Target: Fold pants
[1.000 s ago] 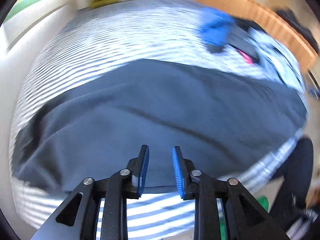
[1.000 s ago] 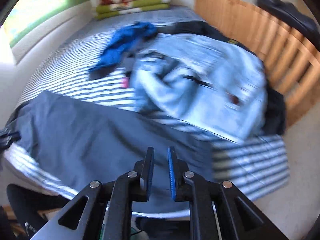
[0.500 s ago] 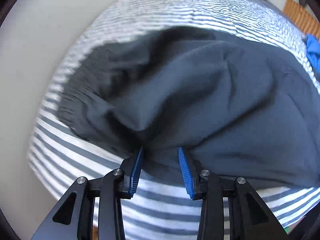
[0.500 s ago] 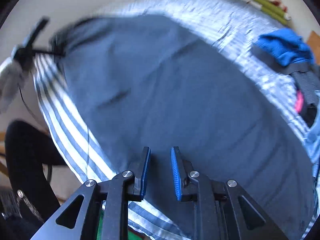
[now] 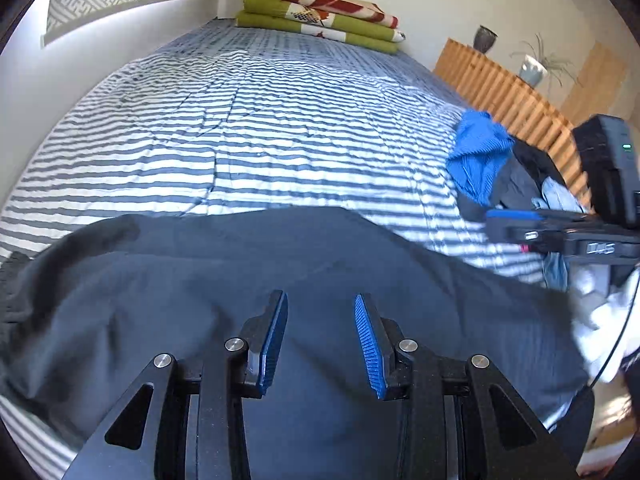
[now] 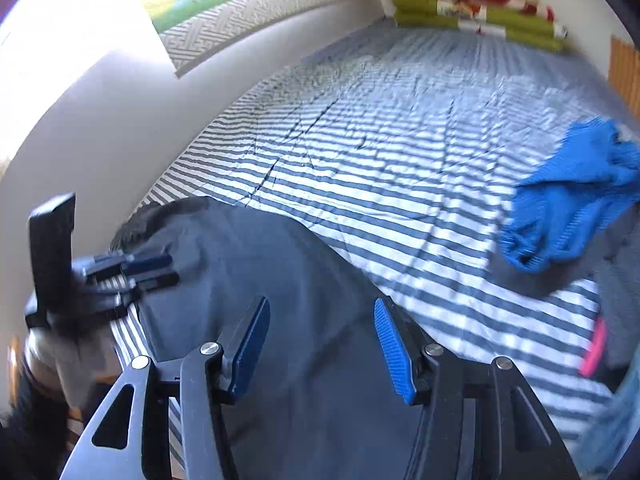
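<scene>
Because the pants are lying flat across the near bed for folding, both grippers are hovering empty: left gripper released, right gripper opening.

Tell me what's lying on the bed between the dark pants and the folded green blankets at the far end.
Nothing: only bare striped bedcover lies between the dark pants and the green blankets, as both wrist views show.

The left gripper and the right gripper look alike: black angular arms with triangular cut-outs, silver round screws at the joints, and ribbed blue pads lining the jaws. The right gripper carries a black box with a small green light.
</scene>
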Available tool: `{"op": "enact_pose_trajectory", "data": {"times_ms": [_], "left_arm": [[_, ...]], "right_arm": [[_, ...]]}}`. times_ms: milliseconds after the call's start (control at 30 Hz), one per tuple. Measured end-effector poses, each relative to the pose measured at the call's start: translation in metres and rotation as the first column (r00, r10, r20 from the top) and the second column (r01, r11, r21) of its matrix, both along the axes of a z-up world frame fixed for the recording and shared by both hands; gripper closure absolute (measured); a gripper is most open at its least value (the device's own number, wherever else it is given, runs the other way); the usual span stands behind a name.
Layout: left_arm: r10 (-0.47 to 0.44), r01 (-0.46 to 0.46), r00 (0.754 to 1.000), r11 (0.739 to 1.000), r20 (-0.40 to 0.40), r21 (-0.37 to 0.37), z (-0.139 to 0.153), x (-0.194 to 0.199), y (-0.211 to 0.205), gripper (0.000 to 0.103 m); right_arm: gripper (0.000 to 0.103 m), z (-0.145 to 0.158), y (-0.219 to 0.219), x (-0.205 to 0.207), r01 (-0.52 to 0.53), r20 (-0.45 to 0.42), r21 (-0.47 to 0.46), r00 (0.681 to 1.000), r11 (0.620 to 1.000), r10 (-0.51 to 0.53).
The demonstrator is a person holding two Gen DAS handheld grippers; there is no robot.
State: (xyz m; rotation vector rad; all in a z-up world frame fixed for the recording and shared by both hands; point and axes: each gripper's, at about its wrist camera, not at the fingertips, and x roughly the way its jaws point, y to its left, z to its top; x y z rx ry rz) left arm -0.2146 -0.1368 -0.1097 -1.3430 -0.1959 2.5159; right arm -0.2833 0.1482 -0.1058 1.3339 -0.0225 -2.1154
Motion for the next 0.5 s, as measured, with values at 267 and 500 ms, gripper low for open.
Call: {"op": "enact_pose_trajectory", "data": {"times_ms": [267, 500], "left_arm": [[0.096, -0.099, 0.995, 0.985, 0.033, 0.139, -0.050, -0.034, -0.015, 0.065], [0.123, -0.134, 0.990, 0.968, 0.065, 0.212, -0.050, -0.051, -0.030, 0.056]], "right_arm": [[0.053, -0.077, -0.046, -0.055, -0.076, 0.160, -0.020, 0.984, 0.997, 0.078], [0.099, -0.047, -0.060, -0.008, -0.165, 0.037, -0.020, 0.986, 0.986, 0.166]]}}
